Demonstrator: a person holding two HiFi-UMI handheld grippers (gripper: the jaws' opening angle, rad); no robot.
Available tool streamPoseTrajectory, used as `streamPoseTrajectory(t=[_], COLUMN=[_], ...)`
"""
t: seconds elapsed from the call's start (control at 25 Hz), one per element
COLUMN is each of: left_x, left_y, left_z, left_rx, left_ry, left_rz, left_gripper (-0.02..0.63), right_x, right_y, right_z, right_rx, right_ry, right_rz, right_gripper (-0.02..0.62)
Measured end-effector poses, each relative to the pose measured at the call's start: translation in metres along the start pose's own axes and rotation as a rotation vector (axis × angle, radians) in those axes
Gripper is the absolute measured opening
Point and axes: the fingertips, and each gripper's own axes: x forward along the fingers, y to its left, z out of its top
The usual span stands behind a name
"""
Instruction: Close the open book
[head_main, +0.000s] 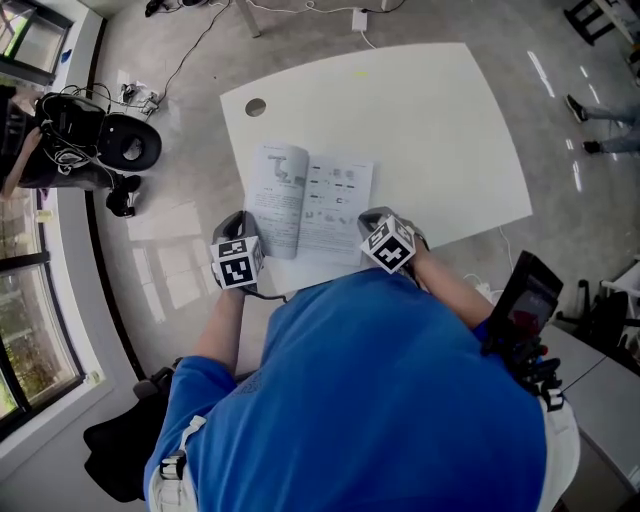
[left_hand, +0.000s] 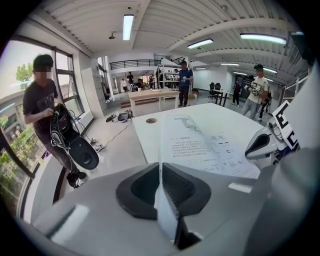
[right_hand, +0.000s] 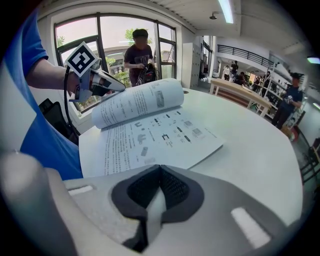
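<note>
I am leaning over a white, round-cornered table (head_main: 430, 130) with a two-jaw gripper in each hand. The open paperback book of white printed pages (head_main: 325, 200) is lying near my edge of the table, between the two grippers.

My bare left forearm (head_main: 215, 330) is reaching forward from my blue sleeve, with the wrist angling down. My left gripper (head_main: 240, 224) is at the book's left edge, just beside the table's edge. Its jaws are grasping the left-hand pages (right_hand: 135, 100), with a thin white sheet pinched between the dark ribbed pads. Those pages are rising off the table and curling over in an arch towards the spine.

My right forearm (head_main: 450, 285) is bending inward, and that wrist is tipping down more steeply. My right gripper (head_main: 372, 218) is sitting at the near corner of the flat right-hand page (right_hand: 165, 135). Its jaws are clenched, with the pads meeting at their tips. I cannot tell whether any paper is caught between them.
</note>
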Motion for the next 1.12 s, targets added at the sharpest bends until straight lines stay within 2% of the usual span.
streamPoseTrajectory(t=[0.12,0.32,0.56,0.68,0.96,1.12], left_x=[0.009,0.023,0.035,0.039,0.035,0.03], left_y=[0.006,0.018,0.033,0.033,0.025,0.021], left_z=[-0.01,-0.017,-0.035,-0.042,-0.058,-0.075], left_rx=[-0.027,0.001,-0.011,-0.014,-0.021,-0.025], left_ry=[0.038,0.068,0.125,0.14,0.161,0.19], left_rz=[0.005,0.021,0.029,0.025,0.008,0.017], left_gripper=[0.028,0.028,0.029,0.029,0.028,0.006], right_x=[0.0,-0.002,-0.005,-0.005,-0.005,-0.004], right_y=[-0.002,-0.004,-0.003,-0.005,-0.019,-0.028], right_z=[-0.002,-0.005,-0.003,-0.004,-0.004,-0.004], right_rx=[-0.017,-0.068,-0.078,-0.085,-0.128,-0.138], right_ry=[0.006,0.023,0.059,0.072,0.099,0.105], right_rz=[-0.008,-0.017,-0.005,0.006,-0.038,-0.056], right_gripper=[0.003,0.003,0.003,0.003,0.003,0.003])
